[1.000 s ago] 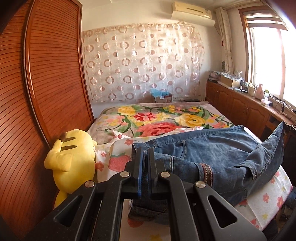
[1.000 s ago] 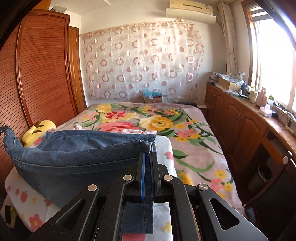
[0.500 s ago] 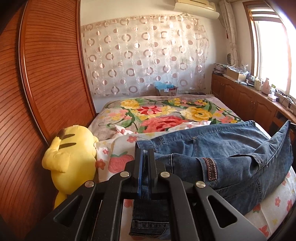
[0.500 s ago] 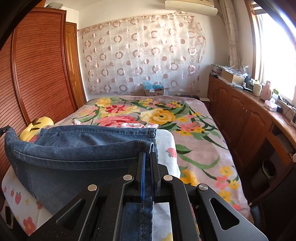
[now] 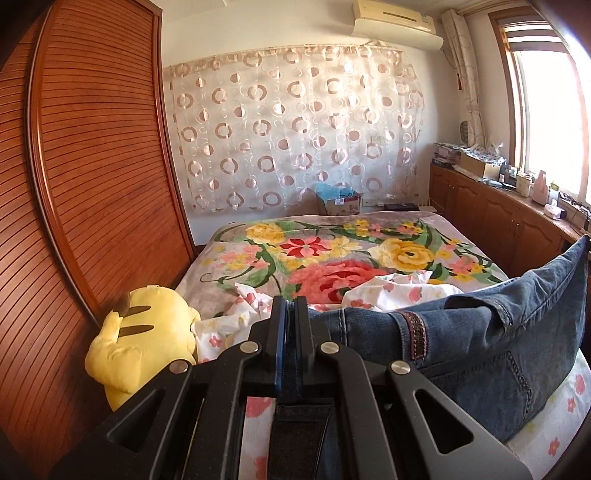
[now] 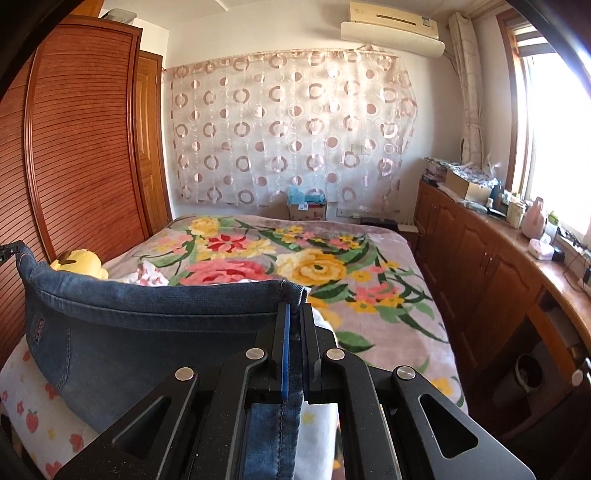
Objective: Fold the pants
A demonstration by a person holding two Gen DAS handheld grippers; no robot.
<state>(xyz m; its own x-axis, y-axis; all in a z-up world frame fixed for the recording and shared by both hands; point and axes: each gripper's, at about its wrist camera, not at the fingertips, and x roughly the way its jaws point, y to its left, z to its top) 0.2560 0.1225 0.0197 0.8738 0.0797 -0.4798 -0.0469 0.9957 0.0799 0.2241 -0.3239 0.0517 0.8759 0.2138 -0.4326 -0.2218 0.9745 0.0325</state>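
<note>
Jeans (image 5: 480, 343) label only in left view

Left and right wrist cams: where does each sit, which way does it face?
Left wrist: on the left gripper, facing along the bed toward the curtain; its own fingers show, shut on the jeans; plush toy at left.
Right wrist: on the right gripper, facing the same way; its fingers pinch the jeans' other end; cabinets at right.
Shared: jeans, bed, curtain, plush toy, air conditioner.
</note>
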